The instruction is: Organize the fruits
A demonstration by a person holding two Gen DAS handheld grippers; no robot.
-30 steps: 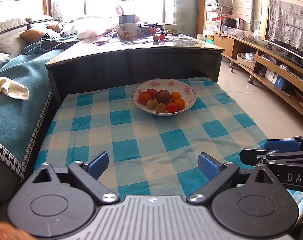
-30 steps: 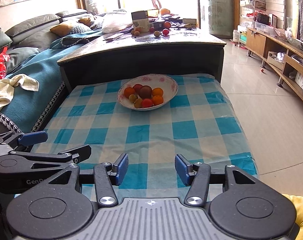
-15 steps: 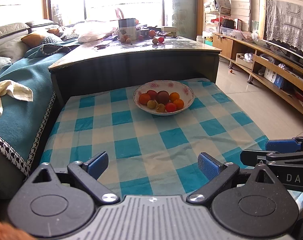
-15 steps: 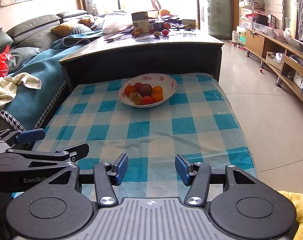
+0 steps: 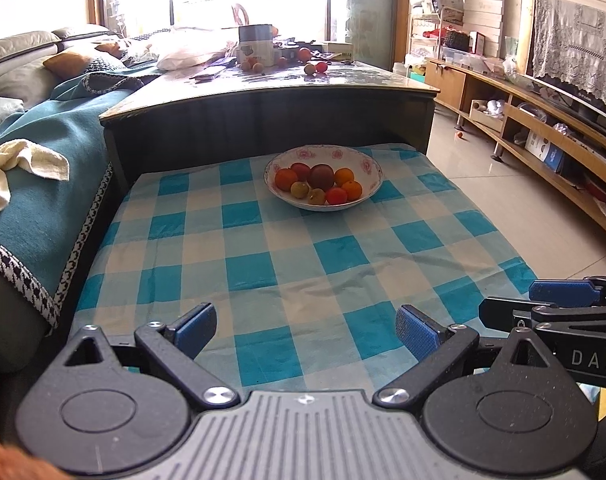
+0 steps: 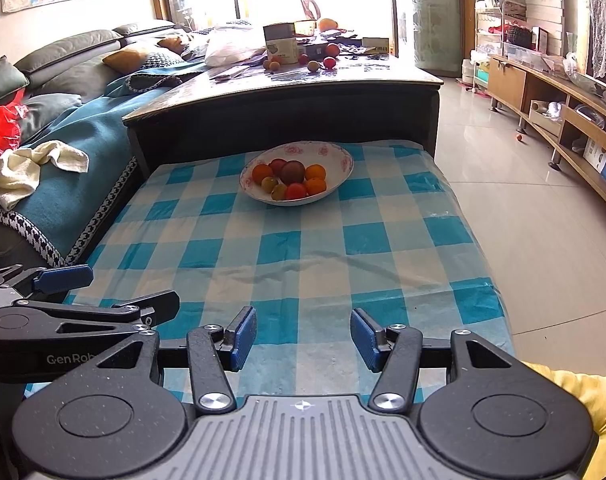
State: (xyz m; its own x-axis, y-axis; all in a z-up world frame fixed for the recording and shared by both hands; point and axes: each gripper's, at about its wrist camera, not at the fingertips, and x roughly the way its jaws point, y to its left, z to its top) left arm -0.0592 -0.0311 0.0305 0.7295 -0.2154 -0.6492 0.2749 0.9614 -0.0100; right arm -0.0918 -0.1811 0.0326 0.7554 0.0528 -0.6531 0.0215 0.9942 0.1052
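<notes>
Down at the near edge of the checked cloth, the left gripper and right gripper hover side by side, both spread wide and empty. Further along the tabletop sits the flowered bowl, piled with fruits, well apart from either gripper. On the taller dark table behind lie a few loose fruits. It looks like the approach stage; next, a gripper must reach forward to a fruit.
</notes>
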